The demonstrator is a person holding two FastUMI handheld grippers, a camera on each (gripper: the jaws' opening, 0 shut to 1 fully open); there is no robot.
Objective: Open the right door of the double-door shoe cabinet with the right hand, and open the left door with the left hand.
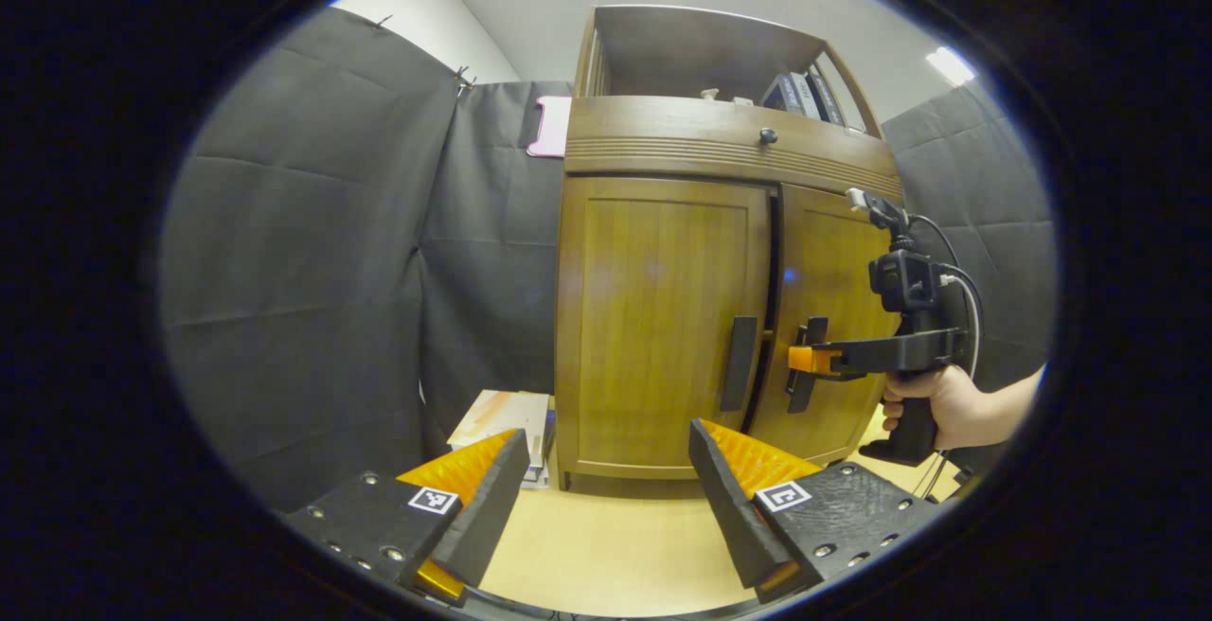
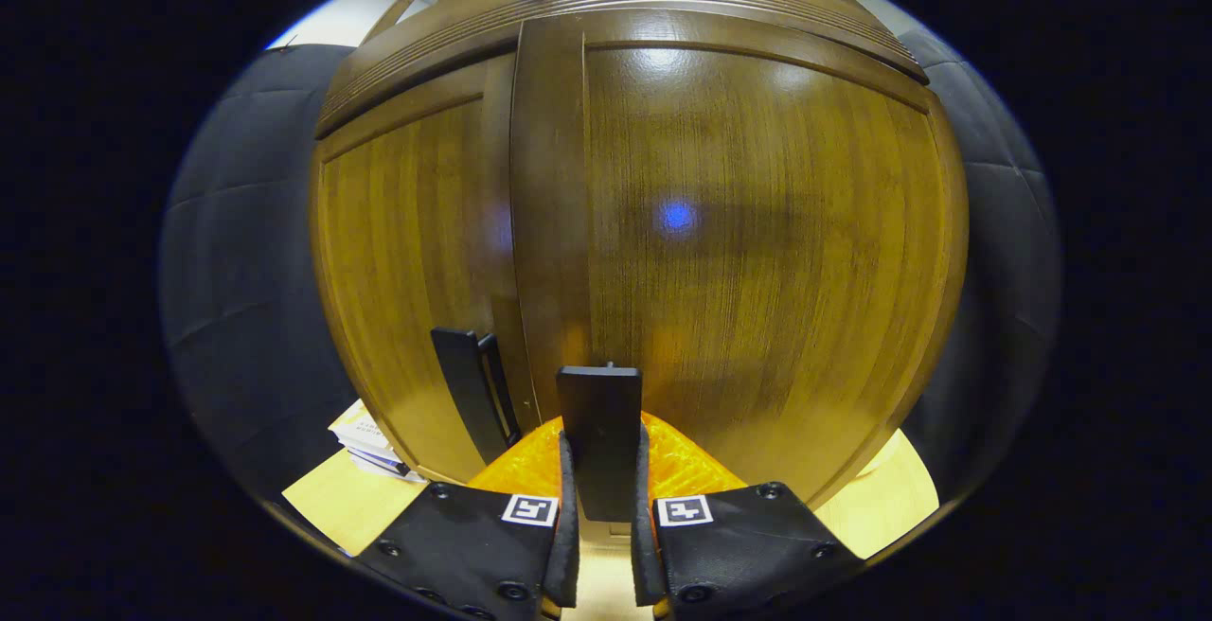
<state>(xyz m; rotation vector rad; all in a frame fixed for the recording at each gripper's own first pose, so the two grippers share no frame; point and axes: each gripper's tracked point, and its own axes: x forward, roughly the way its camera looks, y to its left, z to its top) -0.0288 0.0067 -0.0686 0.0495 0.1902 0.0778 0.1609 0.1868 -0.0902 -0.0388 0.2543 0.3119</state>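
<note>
Glossy brown wood cabinet (image 1: 663,318), matt black handles (image 2: 598,432), matt grey cloth wall (image 1: 303,271).

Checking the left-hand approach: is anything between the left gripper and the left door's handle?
Nothing visible does. The left gripper is open, with bare floor between it and the left door's handle. The right gripper, beside it, is on the right door's handle.

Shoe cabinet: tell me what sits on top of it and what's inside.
On top of the shoe cabinet, an open shelf holds dark books and small pale items. Both doors hide the inside.
</note>
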